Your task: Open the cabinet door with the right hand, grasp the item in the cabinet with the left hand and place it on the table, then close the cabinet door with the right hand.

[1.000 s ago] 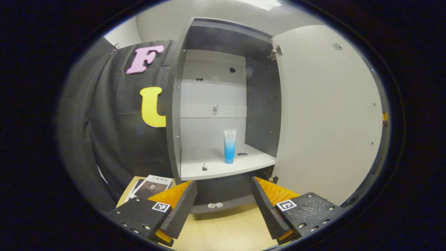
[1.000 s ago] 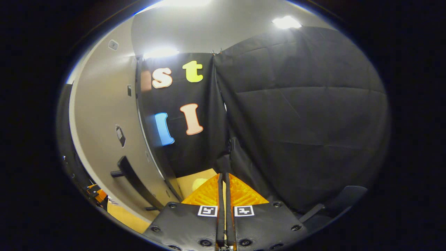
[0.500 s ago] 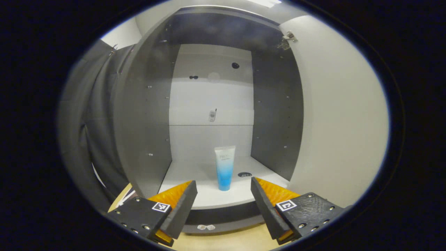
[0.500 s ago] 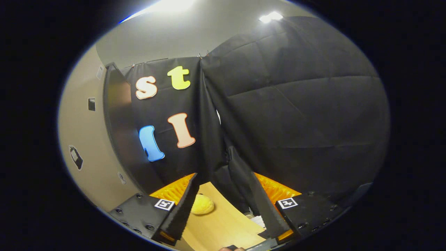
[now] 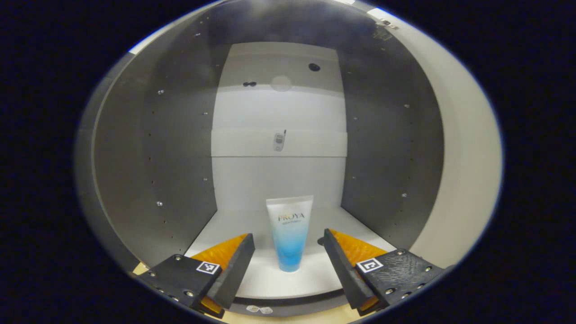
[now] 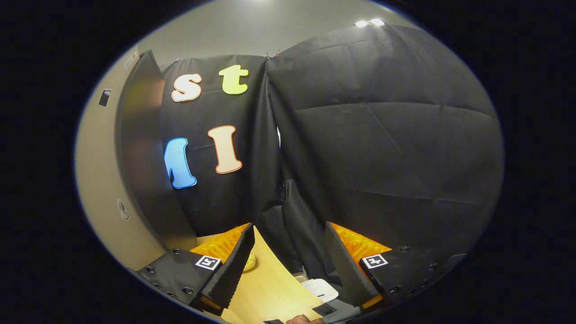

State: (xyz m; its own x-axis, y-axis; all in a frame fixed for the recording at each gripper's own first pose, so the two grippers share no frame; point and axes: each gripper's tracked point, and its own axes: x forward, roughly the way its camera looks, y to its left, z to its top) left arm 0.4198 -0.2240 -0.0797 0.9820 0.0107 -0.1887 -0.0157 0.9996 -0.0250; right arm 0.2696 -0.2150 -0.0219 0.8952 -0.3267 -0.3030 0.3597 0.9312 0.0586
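In the left gripper view a white-to-blue tube (image 5: 290, 233) stands upright, cap down, on the white shelf (image 5: 315, 276) inside the open grey cabinet (image 5: 175, 148). My left gripper (image 5: 289, 245) is open, its fingers either side of the tube without touching it, tips just past the shelf's front edge. The cabinet door (image 5: 468, 171) hangs swung out at the right. In the right gripper view my right gripper (image 6: 288, 243) is open and holds nothing, over the wooden table (image 6: 265, 288); the door (image 6: 96, 180) stands at the left.
A small yellow object (image 6: 249, 260) lies on the table behind my right gripper's left finger. White and dark items (image 6: 320, 290) sit near the table's edge, with a fingertip at the bottom. Black cloth walls close in the right side.
My left gripper has moved forward into the cabinet, so the tube now stands between its fingers. My right gripper went from shut to open and swung away from the door handle.
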